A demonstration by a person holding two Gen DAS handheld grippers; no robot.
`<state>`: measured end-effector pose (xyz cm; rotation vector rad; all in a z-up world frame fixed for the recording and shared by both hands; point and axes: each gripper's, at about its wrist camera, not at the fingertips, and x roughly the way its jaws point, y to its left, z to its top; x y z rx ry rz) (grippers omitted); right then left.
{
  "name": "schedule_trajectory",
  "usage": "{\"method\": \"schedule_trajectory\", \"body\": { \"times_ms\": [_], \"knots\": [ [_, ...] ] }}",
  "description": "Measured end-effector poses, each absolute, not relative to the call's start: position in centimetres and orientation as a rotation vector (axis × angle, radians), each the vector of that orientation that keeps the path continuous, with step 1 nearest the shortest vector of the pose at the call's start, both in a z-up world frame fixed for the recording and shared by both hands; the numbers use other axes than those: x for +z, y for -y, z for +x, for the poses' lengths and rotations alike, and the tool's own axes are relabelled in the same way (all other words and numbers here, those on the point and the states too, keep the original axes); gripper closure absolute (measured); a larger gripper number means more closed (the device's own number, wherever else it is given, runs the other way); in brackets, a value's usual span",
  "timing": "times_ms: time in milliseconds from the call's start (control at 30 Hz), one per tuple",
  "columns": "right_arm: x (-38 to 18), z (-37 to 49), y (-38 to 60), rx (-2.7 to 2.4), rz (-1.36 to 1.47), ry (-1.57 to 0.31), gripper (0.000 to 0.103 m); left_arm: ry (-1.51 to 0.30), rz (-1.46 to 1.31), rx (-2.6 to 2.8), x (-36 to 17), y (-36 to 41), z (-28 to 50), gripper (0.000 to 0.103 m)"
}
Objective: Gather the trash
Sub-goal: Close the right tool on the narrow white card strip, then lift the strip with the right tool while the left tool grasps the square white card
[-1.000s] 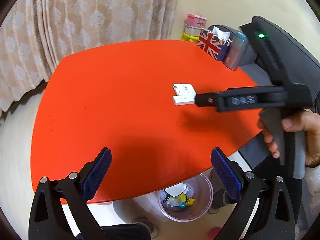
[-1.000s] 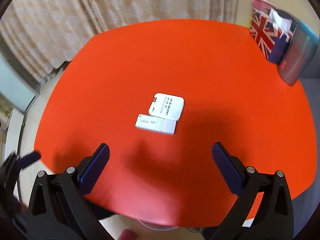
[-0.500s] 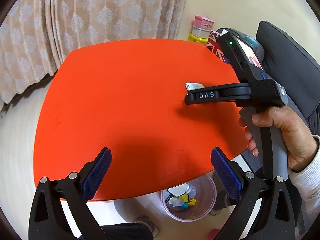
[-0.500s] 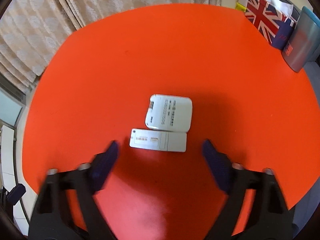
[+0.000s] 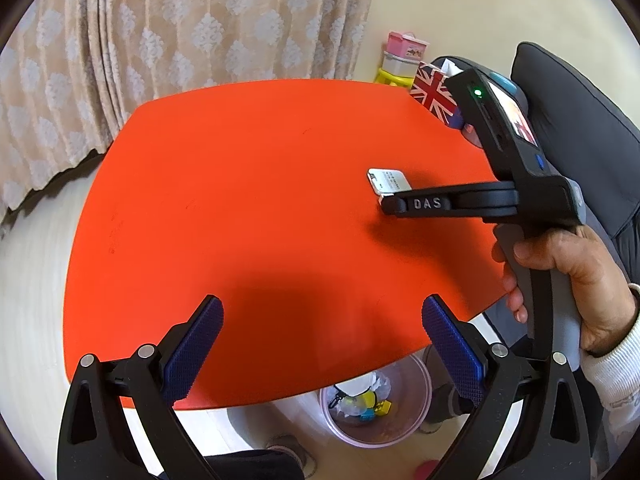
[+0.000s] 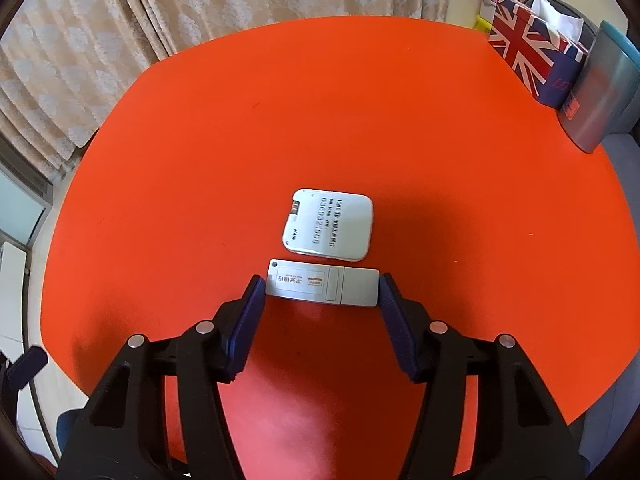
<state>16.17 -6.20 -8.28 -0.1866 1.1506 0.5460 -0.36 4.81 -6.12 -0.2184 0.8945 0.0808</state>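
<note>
Two white bits of trash lie mid-table on the red table [image 6: 200, 140]: a squarish card-like device [image 6: 330, 224] and, just in front of it, a long stick-shaped token [image 6: 322, 288]. My right gripper [image 6: 322, 294] points steeply down with its jaws closing, the blue pads [image 6: 252, 300] meeting the token's two short ends. In the left wrist view the right gripper's black finger [image 5: 424, 203] covers the token, and only the squarish device [image 5: 386, 180] shows. My left gripper [image 5: 322, 320] stands open and empty over the table's near edge.
A pink trash bin [image 5: 400, 436] with scraps in it stands on the floor under the near table edge. A Union Jack tissue box [image 6: 524, 52] and a grey-blue container [image 6: 600, 108] sit at the far right. Curtains hang behind, and a dark sofa [image 5: 580, 120] is on the right.
The right gripper came down over the two white items and narrowed its jaws from wide open to the token's ends. The left gripper stayed where it was, open.
</note>
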Motion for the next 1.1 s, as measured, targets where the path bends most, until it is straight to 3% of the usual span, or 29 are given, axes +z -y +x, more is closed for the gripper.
{"method": "schedule_trajectory", "body": {
  "times_ms": [1100],
  "knots": [
    [-4.3,17.4,15.3,0.632,-0.324,-1.092,0.045,-0.951,-0.164,-0.014,-5.9,-1.6,11.0,0.007]
  ]
}}
